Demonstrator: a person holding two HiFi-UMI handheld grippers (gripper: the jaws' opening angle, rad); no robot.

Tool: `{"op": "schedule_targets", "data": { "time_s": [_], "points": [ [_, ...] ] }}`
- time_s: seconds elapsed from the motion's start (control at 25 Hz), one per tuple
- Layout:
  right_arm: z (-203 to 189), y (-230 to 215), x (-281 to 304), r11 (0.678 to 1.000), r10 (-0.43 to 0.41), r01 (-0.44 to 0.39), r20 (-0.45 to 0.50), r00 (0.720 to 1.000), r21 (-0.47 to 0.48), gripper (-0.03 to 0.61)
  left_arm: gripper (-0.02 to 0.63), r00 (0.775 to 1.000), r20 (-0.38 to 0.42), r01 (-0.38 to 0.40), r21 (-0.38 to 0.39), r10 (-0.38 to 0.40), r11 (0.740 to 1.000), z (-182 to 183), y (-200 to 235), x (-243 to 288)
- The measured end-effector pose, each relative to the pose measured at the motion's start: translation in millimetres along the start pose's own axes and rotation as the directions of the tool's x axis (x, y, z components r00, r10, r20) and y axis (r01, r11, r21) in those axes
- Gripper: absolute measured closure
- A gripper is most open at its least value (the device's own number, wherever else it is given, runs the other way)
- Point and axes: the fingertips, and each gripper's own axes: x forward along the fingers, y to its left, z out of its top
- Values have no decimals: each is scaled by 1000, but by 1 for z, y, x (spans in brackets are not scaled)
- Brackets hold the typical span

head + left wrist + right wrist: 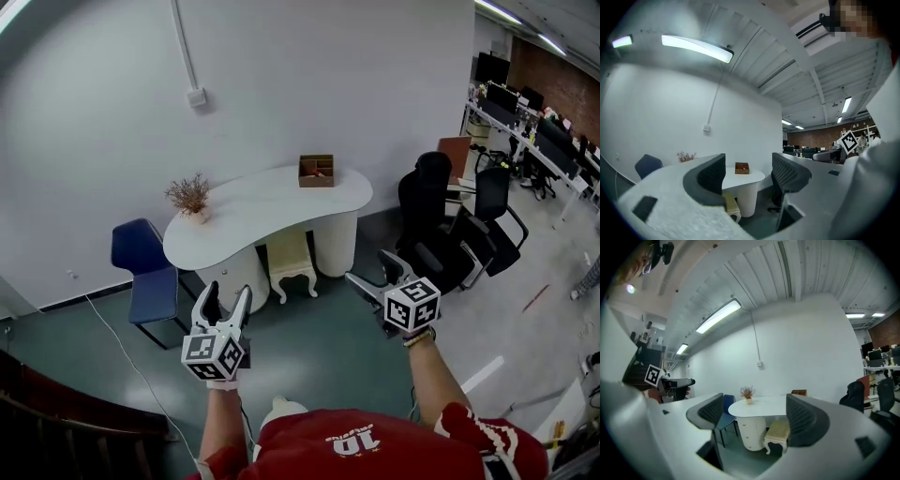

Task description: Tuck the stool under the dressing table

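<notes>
**Stool at the table's knee gap, both grippers empty and well back**

The stool [289, 262] stands at the dressing table [272, 202], in the gap between the table's two white pedestals. Its cream seat looks partly beneath the tabletop's front edge, and its front legs show out in front of the table. How far in it sits I cannot tell.

It looks like a small, rigid frame on curved legs with a padded top, so probably light and stiff. The cushion would give under the pads. The firm seat rim, taken on both sides, seems the better hold, since the legs may catch on the floor.

On the table stand a wooden box [316, 171] and a dried-flower pot [190, 199]. A blue chair [145, 267] stands left of the table and black office chairs [441, 225] right of it.

The left gripper [227, 295] and right gripper [370, 267] are held well back from the table, jaws apart, nothing between them.
</notes>
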Motion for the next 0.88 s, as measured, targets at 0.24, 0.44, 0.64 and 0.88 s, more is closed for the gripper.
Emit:
{"op": "schedule_targets", "data": {
  "time_s": [0.24,0.44,0.64,0.88],
  "points": [
    [21,16,-12,998,42,-39,44,998,-57,290,433,1000,-6,-25,25,25,999,6,-20,-19],
    [29,26,-12,997,57,-53,64,996,-58,396,511,999,10,-47,53,47,997,14,-23,-27],
    [25,37,-22,995,78,-73,69,995,-70,525,595,999,28,-47,79,45,996,19,-35,-35],
    [25,45,-38,995,53,-43,111,992,-86,574,615,999,17,-41,119,39,992,18,-49,-45]
  ]
}}
